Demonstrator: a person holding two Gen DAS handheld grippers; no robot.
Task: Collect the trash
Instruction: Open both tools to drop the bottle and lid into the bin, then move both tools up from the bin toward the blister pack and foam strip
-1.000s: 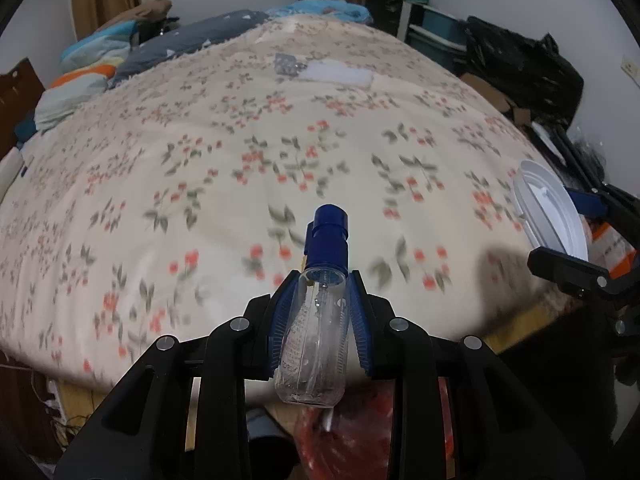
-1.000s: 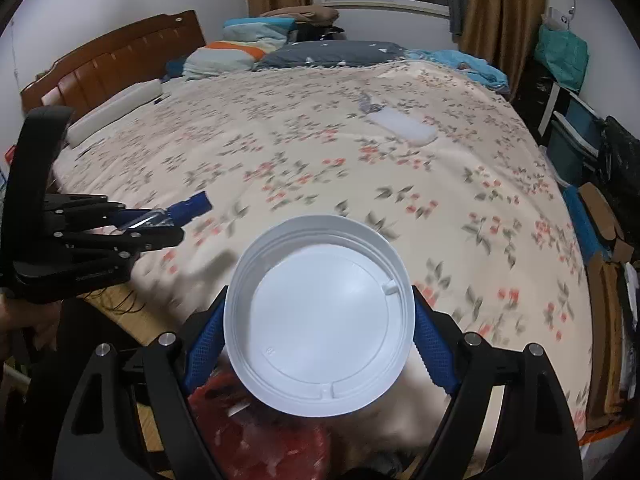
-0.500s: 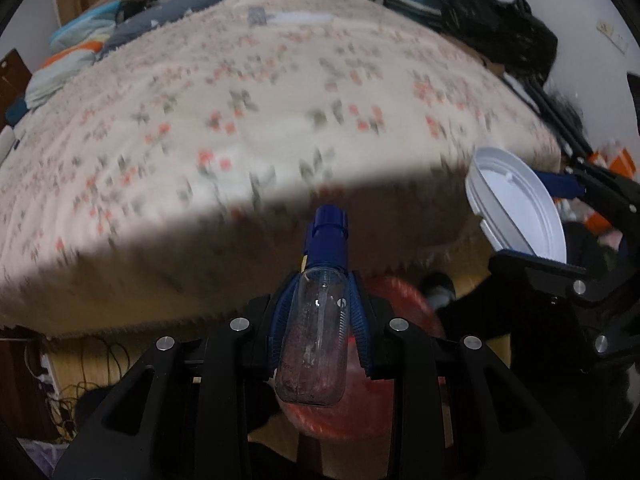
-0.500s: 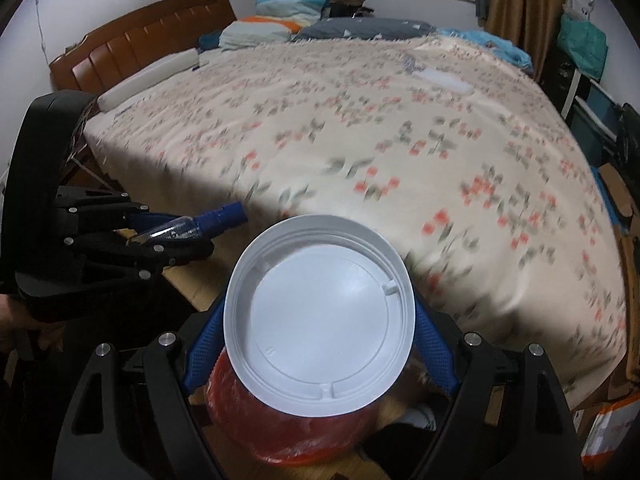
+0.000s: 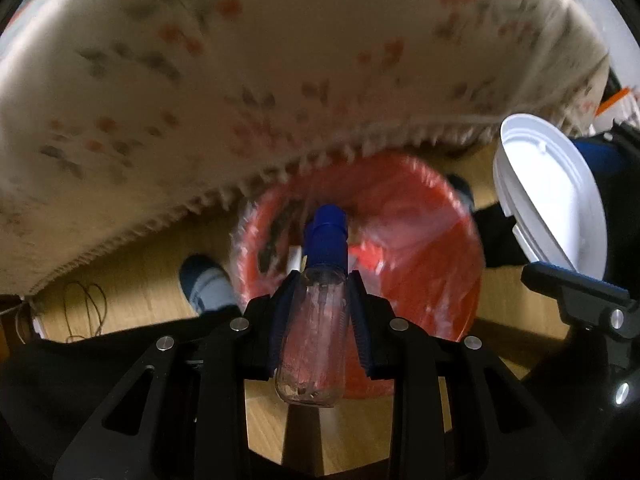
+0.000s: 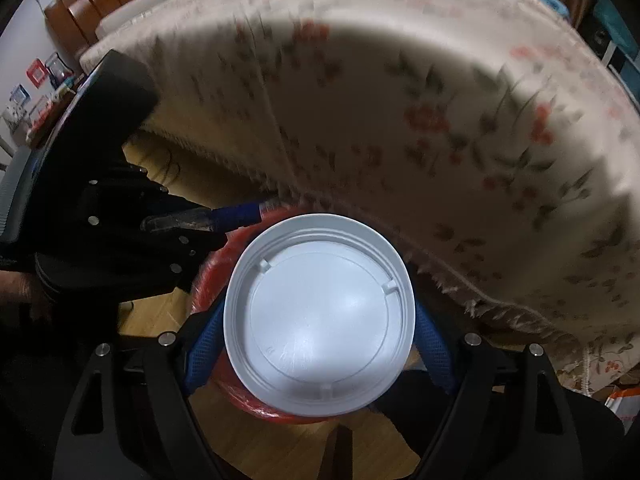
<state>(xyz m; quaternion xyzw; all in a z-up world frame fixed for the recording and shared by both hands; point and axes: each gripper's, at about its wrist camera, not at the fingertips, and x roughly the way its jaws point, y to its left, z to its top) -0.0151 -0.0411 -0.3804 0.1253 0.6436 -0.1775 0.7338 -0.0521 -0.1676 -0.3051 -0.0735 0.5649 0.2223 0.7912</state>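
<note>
My left gripper (image 5: 318, 292) is shut on a clear plastic bottle (image 5: 314, 332) with a blue cap, pointing down over a red-lined trash bin (image 5: 420, 264) on the wooden floor. My right gripper (image 6: 316, 332) is shut on a round white lid (image 6: 318, 320), held just above the same red bin (image 6: 208, 280). The lid also shows at the right of the left wrist view (image 5: 552, 196). The left gripper with the bottle (image 6: 224, 216) shows at the left of the right wrist view, its cap over the bin's rim.
The floral bedspread (image 5: 280, 80) with its fringed edge hangs right behind the bin, also in the right wrist view (image 6: 440, 120). A foot in a blue and grey sock (image 5: 204, 284) stands left of the bin. Cables (image 5: 84, 312) lie on the floor at left.
Both grippers have tilted and dropped from above the bed down to the red bin beside it. The bottle and the lid stay gripped, now over the bin's opening.
</note>
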